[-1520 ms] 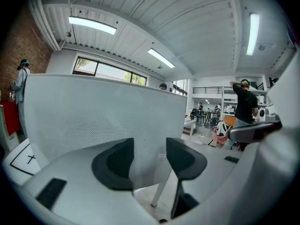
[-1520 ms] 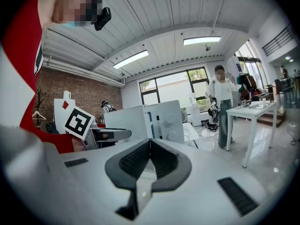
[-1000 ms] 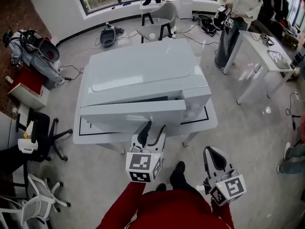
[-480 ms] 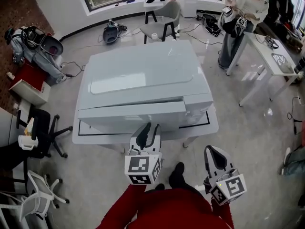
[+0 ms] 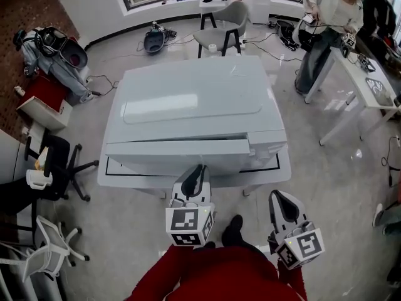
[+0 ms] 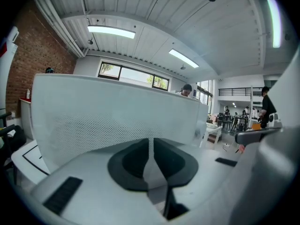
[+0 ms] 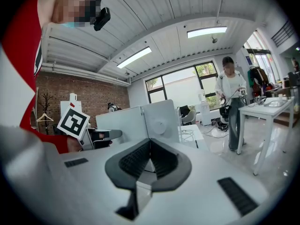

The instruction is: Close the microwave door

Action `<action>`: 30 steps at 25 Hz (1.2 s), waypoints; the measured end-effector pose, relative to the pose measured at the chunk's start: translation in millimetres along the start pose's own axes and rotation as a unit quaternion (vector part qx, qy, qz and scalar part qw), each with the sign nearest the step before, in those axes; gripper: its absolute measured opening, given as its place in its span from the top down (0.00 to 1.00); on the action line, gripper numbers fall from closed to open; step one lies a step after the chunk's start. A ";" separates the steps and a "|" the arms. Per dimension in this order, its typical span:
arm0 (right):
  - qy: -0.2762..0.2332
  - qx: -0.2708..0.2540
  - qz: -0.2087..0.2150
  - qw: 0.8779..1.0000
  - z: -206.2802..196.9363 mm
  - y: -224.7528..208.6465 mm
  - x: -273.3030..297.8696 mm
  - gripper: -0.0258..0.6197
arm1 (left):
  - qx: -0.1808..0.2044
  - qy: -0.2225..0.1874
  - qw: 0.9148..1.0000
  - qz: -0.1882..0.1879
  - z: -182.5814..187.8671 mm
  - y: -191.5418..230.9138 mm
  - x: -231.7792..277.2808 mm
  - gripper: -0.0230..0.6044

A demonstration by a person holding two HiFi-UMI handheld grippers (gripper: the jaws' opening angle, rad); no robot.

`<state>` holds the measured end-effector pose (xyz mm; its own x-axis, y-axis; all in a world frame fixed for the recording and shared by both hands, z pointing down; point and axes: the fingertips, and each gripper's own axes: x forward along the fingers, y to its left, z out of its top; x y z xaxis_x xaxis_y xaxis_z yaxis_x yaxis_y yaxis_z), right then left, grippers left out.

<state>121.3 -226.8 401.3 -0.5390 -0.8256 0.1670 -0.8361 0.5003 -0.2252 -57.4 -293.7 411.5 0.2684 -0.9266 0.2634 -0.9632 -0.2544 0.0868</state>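
1. Microwave [image 5: 194, 105]: a large white box at the centre of the head view. It stands on a white tabletop [image 5: 280, 167] with a black line round its border.
2. Microwave door [image 5: 178, 148]: it runs along the box's near face, just below frame centre, with the control panel [image 5: 266, 138] to its right. It lies against the front or very nearly so. I cannot tell whether it is fully latched.
3. My left gripper [image 5: 195, 172]: lower centre of the head view, pointing at the door's lower edge. In the left gripper view the door's dotted window fills mid-frame right behind my jaws. The jaws have just been closing and now leave only a thin slit, tips almost meeting, with nothing pinched between them. I cannot tell whether they touch the door.
4. My right gripper [image 5: 280, 198]: lower right of the head view, off the tabletop's near corner, apart from the microwave. Its jaws are together and grip nothing. The right gripper view has the door and the panel's round knob [image 7: 161, 121] at centre.
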 end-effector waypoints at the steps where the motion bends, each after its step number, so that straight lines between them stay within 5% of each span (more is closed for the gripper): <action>1: -0.001 0.001 0.002 1.000 1.2 -0.4 1.4 0.94 | 0.000 0.000 1.000 0.002 0.5 0.6 0.7 0.89; 11: 0.009 -0.001 0.001 1.000 1.6 -18.6 5.3 0.94 | 0.017 0.000 1.000 0.025 3.9 -3.1 4.8 0.85; 15: 0.014 0.001 0.006 1.000 0.5 -18.0 8.4 0.94 | 0.016 0.006 1.000 0.023 5.5 -5.0 9.8 0.74; 26: 0.012 0.001 0.012 1.000 0.7 -20.7 8.0 0.94 | 0.001 -0.001 0.999 0.041 5.7 0.9 13.1 0.75; 30: 0.007 -0.001 0.012 1.000 4.5 -21.5 4.5 0.94 | -0.008 -0.028 1.000 0.005 17.5 -10.3 5.3 0.79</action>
<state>137.3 -242.4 402.6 -0.5599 -0.8097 0.1757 -0.8233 0.5200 -0.2275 -46.3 -300.8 395.1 0.2563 -0.9437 0.2093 -0.9656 -0.2402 0.0993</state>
